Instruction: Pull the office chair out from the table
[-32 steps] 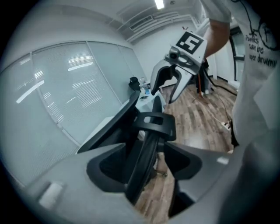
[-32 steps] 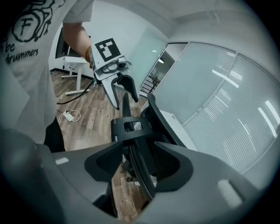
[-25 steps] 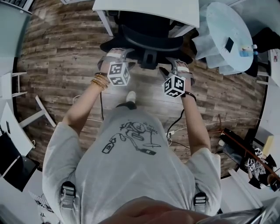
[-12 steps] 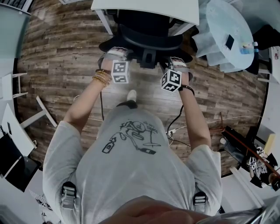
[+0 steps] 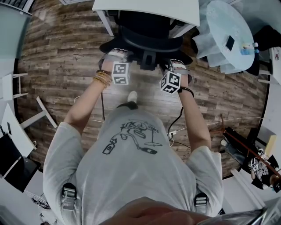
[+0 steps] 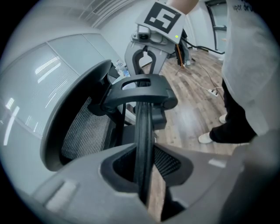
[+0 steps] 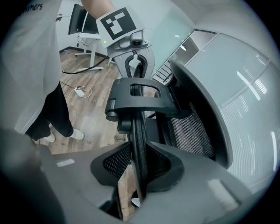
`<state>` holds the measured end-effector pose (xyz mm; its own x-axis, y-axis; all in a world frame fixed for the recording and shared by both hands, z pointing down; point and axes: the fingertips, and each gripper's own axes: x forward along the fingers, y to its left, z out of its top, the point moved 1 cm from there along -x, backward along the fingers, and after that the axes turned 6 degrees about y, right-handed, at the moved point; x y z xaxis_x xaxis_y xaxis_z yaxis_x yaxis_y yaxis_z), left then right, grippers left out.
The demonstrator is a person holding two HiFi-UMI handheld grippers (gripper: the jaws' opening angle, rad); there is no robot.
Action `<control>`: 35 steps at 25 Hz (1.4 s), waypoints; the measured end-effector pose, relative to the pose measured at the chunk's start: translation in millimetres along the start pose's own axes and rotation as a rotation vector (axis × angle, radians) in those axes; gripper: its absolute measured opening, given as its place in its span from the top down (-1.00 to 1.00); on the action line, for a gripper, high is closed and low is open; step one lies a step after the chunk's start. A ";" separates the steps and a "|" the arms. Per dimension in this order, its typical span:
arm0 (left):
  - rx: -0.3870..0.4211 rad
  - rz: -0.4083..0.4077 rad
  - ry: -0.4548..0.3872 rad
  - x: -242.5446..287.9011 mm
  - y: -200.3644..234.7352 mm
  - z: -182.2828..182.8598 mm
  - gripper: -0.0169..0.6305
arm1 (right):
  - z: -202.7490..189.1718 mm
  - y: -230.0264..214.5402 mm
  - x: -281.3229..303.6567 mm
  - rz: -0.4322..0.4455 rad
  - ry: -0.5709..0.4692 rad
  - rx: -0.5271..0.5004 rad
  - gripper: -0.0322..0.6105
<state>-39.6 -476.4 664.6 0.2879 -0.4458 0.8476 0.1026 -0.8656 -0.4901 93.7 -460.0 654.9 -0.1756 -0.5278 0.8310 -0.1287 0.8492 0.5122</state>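
Observation:
A black mesh office chair [image 5: 149, 30] stands tucked under the white table [image 5: 145, 9] at the top of the head view. My left gripper [image 5: 115, 53] sits on the left of the backrest's top rim [image 6: 143, 127]. Its jaws are closing, and the rim runs between the pads in the left gripper view [image 6: 144, 175]. My right gripper [image 5: 178, 65] grips the same rim [image 7: 139, 131] on the right, with its pads [image 7: 139, 175] pressed against it. The headrest bracket [image 6: 140, 89] lies between the two grippers. Each gripper view shows the other gripper beyond that bracket.
A round white table [image 5: 228, 26] stands at the upper right. Cables [image 5: 175, 127] trail over the wood floor behind the chair, near the person's foot [image 5: 131, 96]. Clutter lies at the right edge [image 5: 254, 162]. A white frame [image 5: 26, 118] stands at the left.
Both grippers have moved forward and down onto the backrest's top rim, and their jaws have come in around it. The chair stays in place under the table.

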 end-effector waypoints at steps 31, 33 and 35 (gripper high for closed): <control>-0.010 -0.017 -0.007 -39.0 -89.1 27.3 0.63 | -8.3 85.3 -48.8 0.047 -0.004 0.052 0.57; -0.013 -0.018 -0.010 -42.4 -97.4 31.0 0.63 | -9.9 93.1 -53.8 0.050 -0.008 0.051 0.57; -0.016 -0.020 -0.012 -46.8 -108.5 32.4 0.63 | -9.2 103.1 -59.4 0.052 -0.011 0.051 0.57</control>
<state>-33.3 -354.3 671.5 0.2973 -0.4260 0.8545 0.0935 -0.8777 -0.4700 99.9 -341.0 660.3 -0.1937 -0.4831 0.8539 -0.1683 0.8738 0.4562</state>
